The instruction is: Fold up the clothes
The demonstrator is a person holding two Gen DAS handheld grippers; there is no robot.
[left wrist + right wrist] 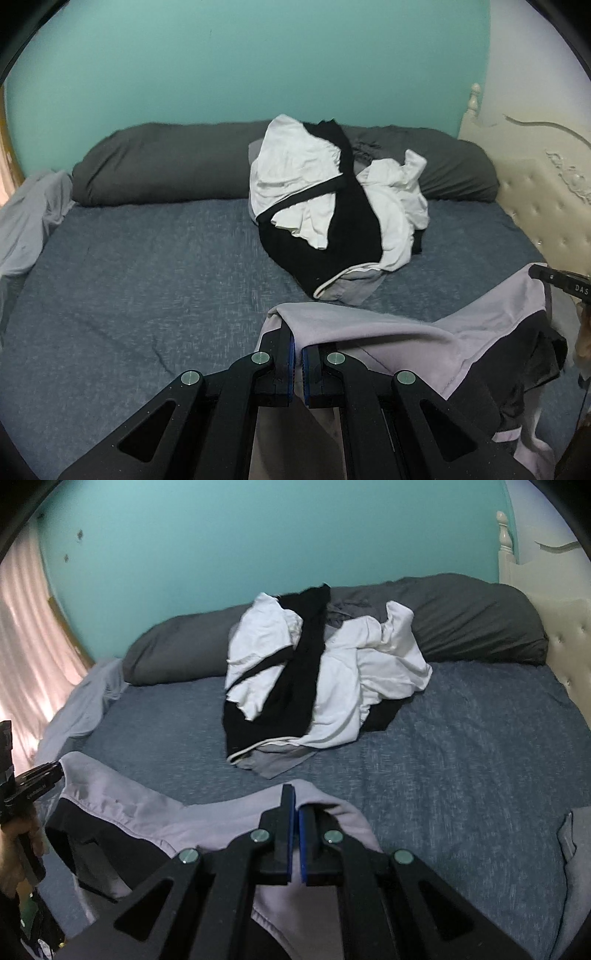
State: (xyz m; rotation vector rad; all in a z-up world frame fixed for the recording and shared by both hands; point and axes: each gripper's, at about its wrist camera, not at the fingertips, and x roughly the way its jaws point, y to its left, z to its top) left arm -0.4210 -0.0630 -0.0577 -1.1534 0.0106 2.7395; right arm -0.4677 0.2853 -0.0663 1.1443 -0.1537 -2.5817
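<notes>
While both grippers clamp one garment (424, 332), each wrist view sees something the other misses. Left gripper (297, 341): fingers together, pinching a lavender corner of the garment; the cloth drapes across the frame to the right, its dark inner layer sagging below. At that view's right edge the tip of the right gripper (546, 275) shows, biting the far corner. Right gripper (295, 805): fingers together on the opposite lavender corner, cloth bunched over one finger. Only this view shows the hand (22, 834) carrying the left gripper, at left edge, plus a pink curtain (33, 657) by the wall.

Garment hangs stretched between the two grippers, just above the near part of the bed (129, 277). Pile (332, 206) of black and white clothes sits mid-bed, well apart from the held garment, leaning on a grey bolster (166, 166). Headboard (546, 192) detail, tufted with carved trim, is clearer in the left view. Grey cloth (576, 849) at right edge shows only in the right view.
</notes>
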